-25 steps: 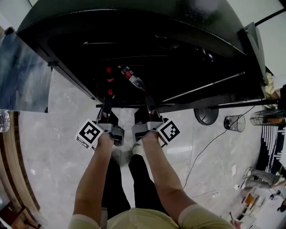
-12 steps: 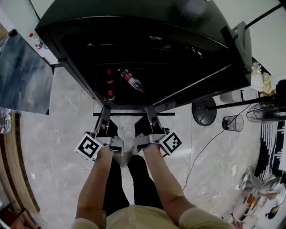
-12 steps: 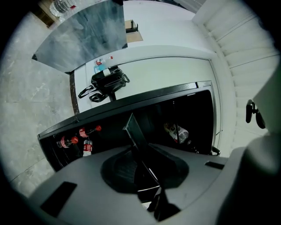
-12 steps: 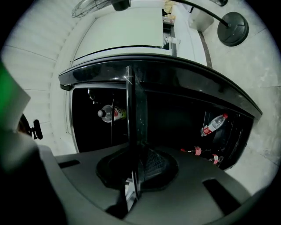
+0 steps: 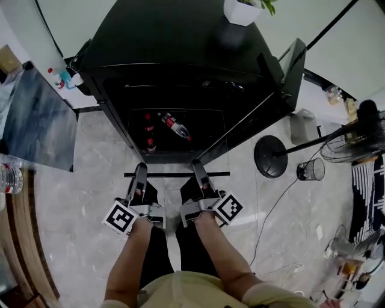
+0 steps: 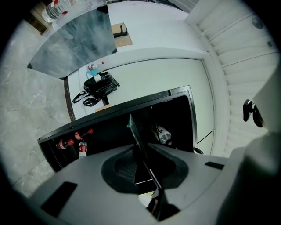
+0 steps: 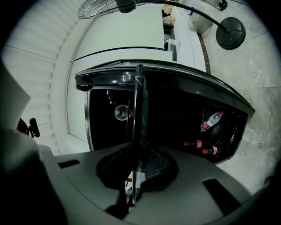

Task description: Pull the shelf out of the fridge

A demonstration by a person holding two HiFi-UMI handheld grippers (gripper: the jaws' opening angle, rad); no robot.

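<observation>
fridge interior (image 5: 198,99): too dark to tell upper contents
lying bottle (image 5: 176,125): label too small to read
potted plant (image 5: 243,9): cut by top edge
water bottle (image 5: 5,177): cut by left edge

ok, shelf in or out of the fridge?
At least partly out: the shelf front edge sits clear of the fridge, clamped by left gripper and right gripper. Rear: cannot tell.

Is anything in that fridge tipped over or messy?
Yes. One red-labelled bottle lies tipped on its side, slanting across the bottom of the black fridge. The red-capped bottles beside it seem to stand upright. Nothing looks spilled.
</observation>
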